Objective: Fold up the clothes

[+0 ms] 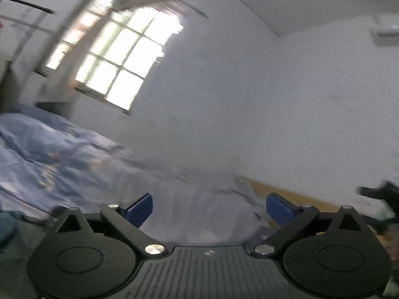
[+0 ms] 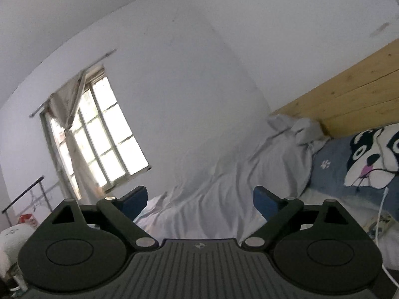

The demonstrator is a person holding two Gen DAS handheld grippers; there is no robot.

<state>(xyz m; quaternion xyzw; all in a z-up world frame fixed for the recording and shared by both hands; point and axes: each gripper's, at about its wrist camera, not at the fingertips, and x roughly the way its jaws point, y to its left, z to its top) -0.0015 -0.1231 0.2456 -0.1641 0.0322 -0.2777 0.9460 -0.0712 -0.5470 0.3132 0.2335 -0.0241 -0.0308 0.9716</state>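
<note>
Clothes unseen, perhaps blurred; left gripper [image 1: 209, 208], right gripper [image 2: 199, 203] level, agape, empty.

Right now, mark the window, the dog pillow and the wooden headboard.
window [image 2: 109, 137], right wrist view, on a bright middle pane.
dog pillow [image 2: 374, 157], right wrist view, on the dog's muzzle.
wooden headboard [image 2: 354, 94], right wrist view, on the middle plank.

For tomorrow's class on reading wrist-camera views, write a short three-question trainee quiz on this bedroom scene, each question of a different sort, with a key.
1. True or false: the right gripper is clamped on cloth.
2. What is printed on the blue-grey pillow? A) black-and-white cartoon dog B) red flower C) yellow star
3. Fill in: the light wooden plank headboard stands against the white ____.

Key: 1 false, its blue fingers stand apart with nothing between them; 2 A; 3 wall.
</note>
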